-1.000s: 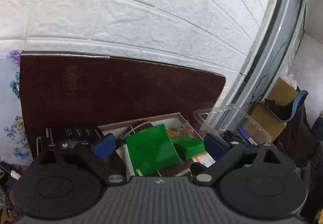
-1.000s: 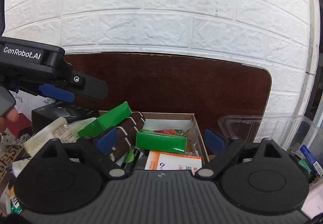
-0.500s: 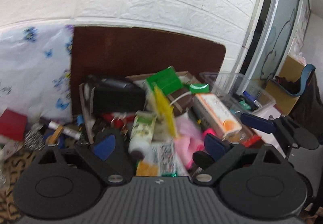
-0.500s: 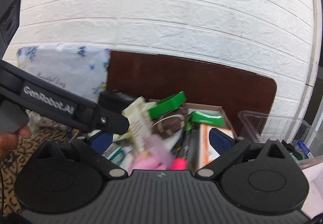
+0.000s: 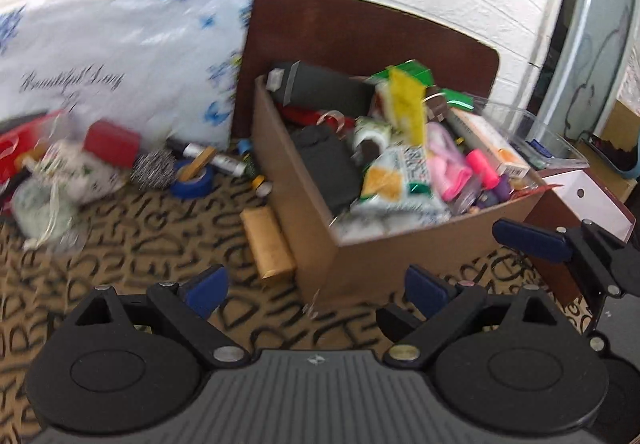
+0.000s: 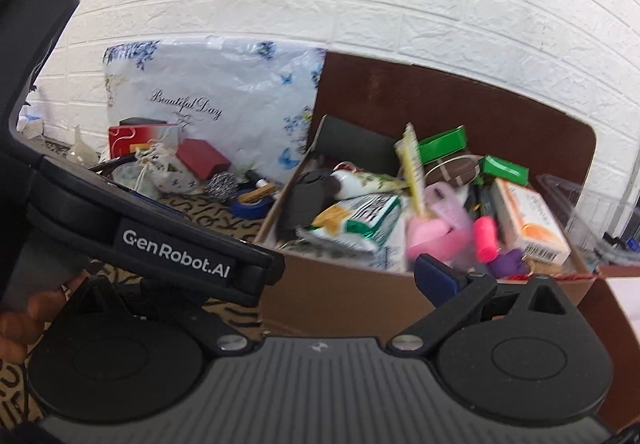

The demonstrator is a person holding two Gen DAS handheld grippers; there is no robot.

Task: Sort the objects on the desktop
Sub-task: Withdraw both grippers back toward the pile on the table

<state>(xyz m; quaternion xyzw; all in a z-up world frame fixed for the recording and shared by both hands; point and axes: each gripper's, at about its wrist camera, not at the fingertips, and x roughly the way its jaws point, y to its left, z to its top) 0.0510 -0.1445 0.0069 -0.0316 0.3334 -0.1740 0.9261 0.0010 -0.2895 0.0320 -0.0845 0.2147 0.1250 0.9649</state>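
An open cardboard box stands on the patterned tabletop, heaped with items: a green and white snack packet, pink things, an orange and white carton, green boxes and a black box. My left gripper hangs open and holds nothing, just short of the box's near corner. My right gripper is open before the box's front wall. Its left finger is hidden behind the left gripper's body.
Left of the box lie a tan block, a blue tape roll, a steel scourer and a red box. A floral bag leans on the brick wall. A clear plastic container stands right of the box. A hand holds the left gripper.
Both grippers have pulled back from the box and tilted down. The whole box and the clutter to its left now show. Both stay open and hold nothing.
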